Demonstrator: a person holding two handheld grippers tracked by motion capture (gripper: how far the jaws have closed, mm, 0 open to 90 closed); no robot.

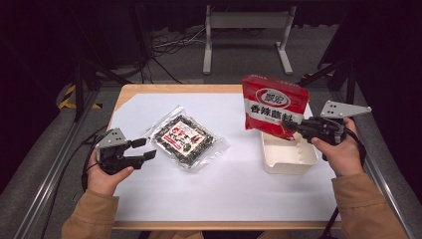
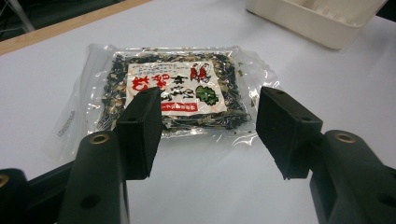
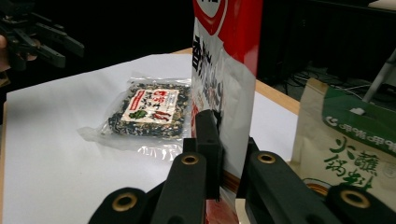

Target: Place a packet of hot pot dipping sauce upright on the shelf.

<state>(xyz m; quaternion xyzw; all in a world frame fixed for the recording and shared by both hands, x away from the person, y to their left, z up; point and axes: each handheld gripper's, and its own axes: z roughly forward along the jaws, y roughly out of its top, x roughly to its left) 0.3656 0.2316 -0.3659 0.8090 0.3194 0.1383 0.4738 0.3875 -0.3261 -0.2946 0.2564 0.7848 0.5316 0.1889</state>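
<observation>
A white sheet (image 1: 209, 194) is spread over the table (image 1: 164, 88). A red bag (image 1: 272, 105) is held upright above the white tray (image 1: 288, 158), pinched at its lower edge by the right gripper (image 1: 294, 127). A clear packet (image 1: 185, 139) is laid flat mid-sheet. The left gripper (image 1: 143, 148) is kept just beside the packet, jaws wide, nothing between them.

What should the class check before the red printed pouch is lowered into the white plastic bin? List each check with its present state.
1. Right gripper clamped on red printed pouch: ok.
2. Pouch above white plastic bin: ok.
3. Pouch hanging upright: ok.
4. Bin interior free: cannot tell.
5. Left gripper open, apart from clear seaweed packet: ok.
6. Packet flat on white table sheet: ok.
</observation>
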